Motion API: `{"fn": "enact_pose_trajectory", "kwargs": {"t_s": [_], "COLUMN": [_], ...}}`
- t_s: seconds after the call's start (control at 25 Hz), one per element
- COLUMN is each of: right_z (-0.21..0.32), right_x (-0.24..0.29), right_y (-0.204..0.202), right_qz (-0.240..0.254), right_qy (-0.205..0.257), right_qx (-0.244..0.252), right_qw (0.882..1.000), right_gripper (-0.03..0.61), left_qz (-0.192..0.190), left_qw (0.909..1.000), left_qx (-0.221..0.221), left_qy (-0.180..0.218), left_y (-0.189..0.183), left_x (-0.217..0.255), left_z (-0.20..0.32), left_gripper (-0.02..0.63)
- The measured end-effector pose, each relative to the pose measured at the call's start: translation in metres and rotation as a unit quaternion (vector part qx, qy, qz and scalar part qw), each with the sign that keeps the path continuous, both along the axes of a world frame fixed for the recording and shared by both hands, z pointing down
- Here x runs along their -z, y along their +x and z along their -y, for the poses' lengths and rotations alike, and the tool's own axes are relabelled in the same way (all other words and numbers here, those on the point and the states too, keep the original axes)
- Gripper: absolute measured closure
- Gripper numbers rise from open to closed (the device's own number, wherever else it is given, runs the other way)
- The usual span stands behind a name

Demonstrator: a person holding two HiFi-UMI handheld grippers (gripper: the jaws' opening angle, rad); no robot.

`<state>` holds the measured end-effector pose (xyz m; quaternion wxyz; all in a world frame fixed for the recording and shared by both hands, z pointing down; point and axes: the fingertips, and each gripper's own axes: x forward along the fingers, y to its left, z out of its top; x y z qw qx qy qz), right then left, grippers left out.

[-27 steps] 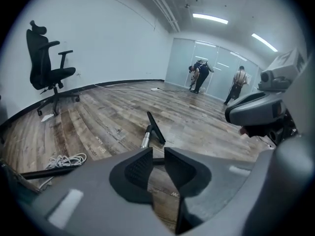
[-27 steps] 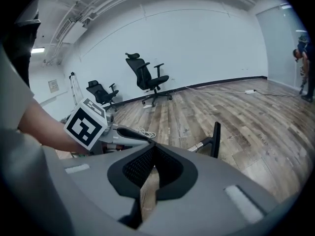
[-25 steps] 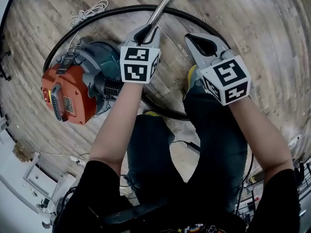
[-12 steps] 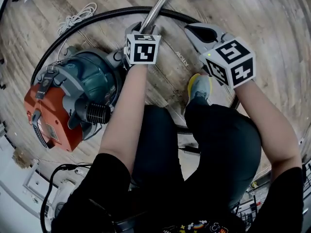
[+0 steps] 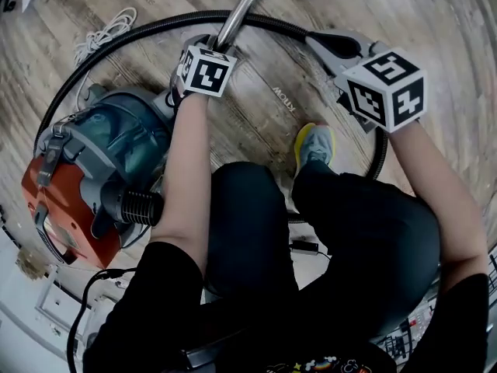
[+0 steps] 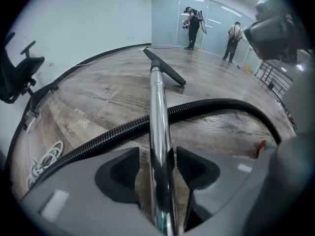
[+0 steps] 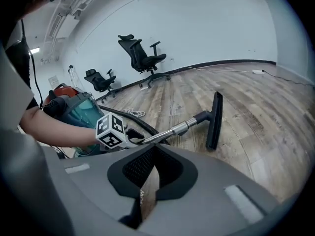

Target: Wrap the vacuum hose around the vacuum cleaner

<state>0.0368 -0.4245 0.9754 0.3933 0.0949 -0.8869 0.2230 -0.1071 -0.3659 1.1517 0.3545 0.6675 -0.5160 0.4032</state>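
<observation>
Vacuum hose wand (image 6: 156,97) seemingly clamped in left gripper (image 6: 158,157).

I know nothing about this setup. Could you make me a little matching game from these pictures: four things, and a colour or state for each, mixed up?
Things:
1. tube
2. hose
3. cleaner
4. cord

Colour or state:
a. white, bundled on the floor
b. orange and teal
c. clamped in the left gripper
d. black, looped on the floor

Pairs: 1-c, 2-d, 3-b, 4-a
</observation>
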Motion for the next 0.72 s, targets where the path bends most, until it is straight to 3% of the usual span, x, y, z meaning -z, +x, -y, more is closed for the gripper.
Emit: {"fn": "enact_pose_trajectory", "kwargs": {"t_s": [0.32,0.4,0.44,0.48,0.6,0.72], "right_z": [0.001,0.001,0.001,0.001,-0.001,-0.004], "right_x": [0.004,0.006,0.007,0.008,0.011,0.017], "right_y": [0.032,0.039,0.041,0.043,0.048,0.052], "right_qz": [-0.001,0.0,0.001,0.003,0.011,0.019], "right_qy": [0.007,0.009,0.009,0.008,0.009,0.009], "right_qx": [-0.014,-0.017,-0.02,-0.023,-0.03,-0.034], "right_qw": [1.0,1.0,1.0,1.0,0.999,0.999], "right_gripper": [0.555,0.556,0.555,0.555,0.555,0.555], "left_qz": [-0.01,-0.01,-0.02,-0.034,-0.052,-0.052], "left_qw": [0.9987,0.9993,0.9995,0.9992,0.9976,0.9977], "left_qx": [-0.045,-0.035,-0.023,-0.01,0.004,0.001], "left_qy": [-0.023,-0.007,-0.007,-0.015,-0.044,-0.043], "left_y": [0.014,0.01,0.01,0.012,0.023,0.039], "left_x": [-0.042,-0.039,-0.039,-0.04,-0.042,-0.038], "left_z": [-0.001,0.005,0.005,0.001,-0.011,-0.015], "left_gripper": [0.385,0.395,0.457,0.479,0.48,0.48]}}
